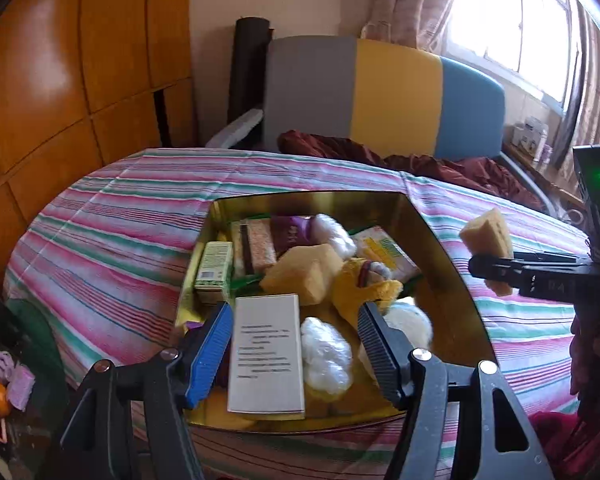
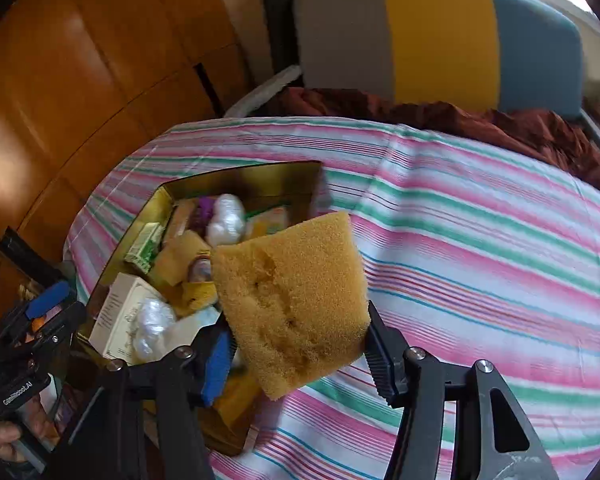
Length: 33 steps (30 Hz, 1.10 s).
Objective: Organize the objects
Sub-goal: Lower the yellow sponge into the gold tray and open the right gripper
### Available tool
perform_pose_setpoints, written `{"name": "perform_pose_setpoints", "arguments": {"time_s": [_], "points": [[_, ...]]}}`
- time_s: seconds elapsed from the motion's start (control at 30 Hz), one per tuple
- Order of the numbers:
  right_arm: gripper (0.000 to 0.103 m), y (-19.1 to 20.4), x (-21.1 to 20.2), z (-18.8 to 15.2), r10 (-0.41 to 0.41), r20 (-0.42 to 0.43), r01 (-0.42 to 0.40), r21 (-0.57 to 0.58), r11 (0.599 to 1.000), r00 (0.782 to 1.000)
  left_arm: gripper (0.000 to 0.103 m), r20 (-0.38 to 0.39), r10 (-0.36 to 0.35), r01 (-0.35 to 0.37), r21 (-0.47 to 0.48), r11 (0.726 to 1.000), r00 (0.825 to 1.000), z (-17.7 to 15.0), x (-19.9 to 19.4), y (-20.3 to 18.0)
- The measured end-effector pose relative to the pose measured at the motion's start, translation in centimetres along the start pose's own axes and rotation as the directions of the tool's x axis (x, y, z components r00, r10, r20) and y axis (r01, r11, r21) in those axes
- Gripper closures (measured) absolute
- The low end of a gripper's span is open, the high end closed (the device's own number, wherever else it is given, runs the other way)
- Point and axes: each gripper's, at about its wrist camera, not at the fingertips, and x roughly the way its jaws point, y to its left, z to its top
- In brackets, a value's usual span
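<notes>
My right tool (image 2: pixel 300 344) is clenched on a yellow sponge (image 2: pixel 296 304), holding it in the air just beside the right-hand wall of the gold box (image 1: pixel 440 240), over the striped bedsheet (image 2: pixel 480 248) rather than over the box itself. My left tool (image 1: pixel 296 344) stands released with nothing between its pads, poised above the near end of the box where the white carton (image 1: pixel 266 352) and a cotton wad (image 1: pixel 326 354) lie. My main worry is the grip on the sponge: the pads bite only its lower edge, and most of the block juts out past the fingertips, so I judge that a quick swing or a twist could lever it loose. Foam also gives under pressure, so the hold may be softer than it looks. If it drops here, it lands on the bed, where it could bounce or roll out of easy reach. The box is already crowded; a second sponge (image 1: pixel 300 276), a green carton (image 1: pixel 214 268) and a yellow plush toy (image 1: pixel 364 284) are heaped together, so anything set on top may slide off or nudge a neighbour over the wall. My two tools are also near each other, and I could knock them together if both reach toward the box at once. The box sits on a soft bed, so a push on its wall might tip or shift it.
</notes>
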Motion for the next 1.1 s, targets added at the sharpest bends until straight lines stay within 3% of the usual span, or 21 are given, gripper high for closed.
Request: {"name": "perform_pose_setpoints", "arguments": {"time_s": [0.17, 0.27, 0.43, 0.47, 0.53, 0.63, 0.97, 1.1], "points": [[0.043, 2.4, 3.4, 0.5, -0.044, -0.050, 0.041, -0.072, 0.997, 0.998, 0.036, 0.012, 0.049, -0.049, -0.003, 0.999, 0.999, -0.2, -0.1, 0.7], [0.039, 3.1, 4.9, 0.9, -0.100, -0.038, 0.094, -0.130, 0.987, 0.994, 0.034, 0.022, 0.085, -0.085, -0.006, 0.996, 0.996, -0.3, -0.2, 1.1], [0.034, 4.1, 6.0, 0.8, -0.122, -0.051, 0.111, -0.178, 0.978, 0.991, 0.033, 0.020, 0.165, -0.164, -0.033, 0.986, 0.986, -0.1, -0.3, 1.7], [0.032, 4.2, 6.0, 0.7, -0.120, -0.054, 0.109, -0.178, 0.978, 0.991, 0.033, 0.021, 0.158, -0.157, -0.040, 0.987, 0.987, -0.1, -0.5, 1.9], [0.019, 4.4, 6.1, 0.6, -0.113, -0.057, 0.102, -0.167, 0.981, 0.992, 0.033, 0.025, 0.154, -0.152, -0.057, 0.987, 0.988, -0.1, -0.7, 2.3], [0.011, 4.7, 5.7, 0.3, -0.105, -0.044, 0.097, -0.155, 0.983, 0.994, 0.033, 0.023, 0.162, -0.160, -0.067, 0.985, 0.987, -0.1, -0.9, 2.6], [0.007, 5.1, 1.7, -1.2, -0.070, 0.046, 0.073, -0.076, 0.994, 0.996, 0.033, 0.042, 0.139, -0.134, -0.094, 0.986, 0.989, -0.5, -1.9, 2.4], [0.007, 5.4, -0.3, -2.7, -0.129, 0.125, 0.136, -0.045, 0.990, 0.984, 0.033, 0.037, 0.109, -0.104, -0.104, 0.989, 0.993, -0.7, -2.0, 2.2]]}}
